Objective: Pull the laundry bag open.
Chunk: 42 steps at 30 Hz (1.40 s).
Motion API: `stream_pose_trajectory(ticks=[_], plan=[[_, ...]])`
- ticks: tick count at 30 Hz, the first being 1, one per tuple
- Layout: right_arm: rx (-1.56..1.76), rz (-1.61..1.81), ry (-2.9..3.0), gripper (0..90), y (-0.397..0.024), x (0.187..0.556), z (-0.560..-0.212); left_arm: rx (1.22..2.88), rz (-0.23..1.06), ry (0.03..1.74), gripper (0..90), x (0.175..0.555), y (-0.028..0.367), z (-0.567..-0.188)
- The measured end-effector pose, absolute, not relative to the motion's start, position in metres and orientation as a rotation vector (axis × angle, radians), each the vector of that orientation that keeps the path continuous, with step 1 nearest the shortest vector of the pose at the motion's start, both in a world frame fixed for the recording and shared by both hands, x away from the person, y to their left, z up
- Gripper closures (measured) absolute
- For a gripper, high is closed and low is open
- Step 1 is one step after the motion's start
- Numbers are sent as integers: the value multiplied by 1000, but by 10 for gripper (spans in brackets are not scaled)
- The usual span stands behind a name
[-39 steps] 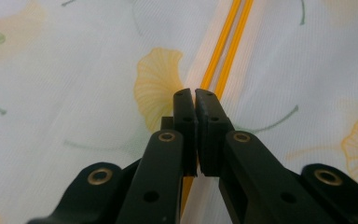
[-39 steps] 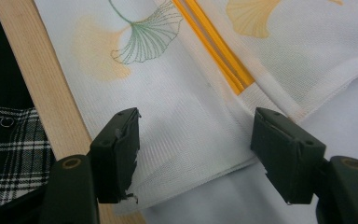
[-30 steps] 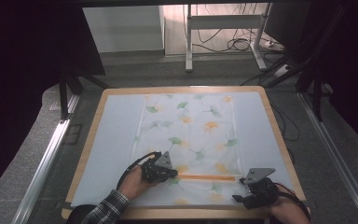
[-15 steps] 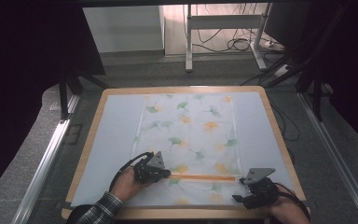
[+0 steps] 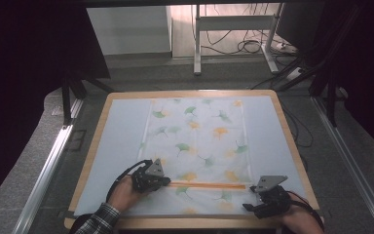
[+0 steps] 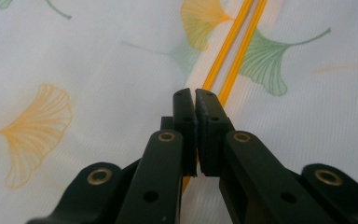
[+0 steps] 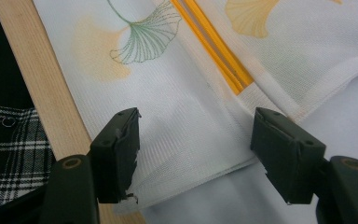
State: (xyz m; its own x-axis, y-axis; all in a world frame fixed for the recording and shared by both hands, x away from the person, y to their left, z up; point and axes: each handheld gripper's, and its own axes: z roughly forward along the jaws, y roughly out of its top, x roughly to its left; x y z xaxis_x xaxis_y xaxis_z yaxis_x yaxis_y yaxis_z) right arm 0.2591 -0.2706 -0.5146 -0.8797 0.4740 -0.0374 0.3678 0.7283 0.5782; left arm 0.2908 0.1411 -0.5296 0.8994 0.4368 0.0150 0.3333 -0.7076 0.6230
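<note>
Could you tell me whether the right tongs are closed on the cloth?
No, the right tongs stand open above the cloth, a wide gap between them.

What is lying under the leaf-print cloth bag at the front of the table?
Under the leaf-print bag lies a pale blue mat on the wooden table, visible all around it. Whatever is inside the bag stays hidden; its orange zipper looks closed.

A white mesh bag [image 5: 197, 156] printed with green and orange ginkgo leaves lies flat on the table, its long side running away from the person. An orange zipper [image 5: 209, 185] crosses it near the close end (two thin orange lines, side by side), stopping just short of the bag's right edge.
</note>
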Motion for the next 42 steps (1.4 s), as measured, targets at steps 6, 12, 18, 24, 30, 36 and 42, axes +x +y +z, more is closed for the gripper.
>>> stream_pose_trajectory(ticks=[6,12,18,24,30,36,42], plan=[[675,861,2748,326,-271,259,-515,2418,227,575,879,289,151,-530],[675,861,2748,326,-271,259,-515,2413,235,612,881,287,164,-531],[675,860,2747,325,-271,259,-515,2399,244,654,881,285,177,-531],[675,861,2747,326,-271,259,-515,2394,251,692,880,283,191,-532],[677,860,2747,326,-270,259,-515,2392,263,725,880,280,205,-532],[675,861,2747,325,-270,259,-515,2377,273,762,879,278,217,-533],[676,860,2747,325,-270,259,-515,2371,277,781,874,277,225,-533]])
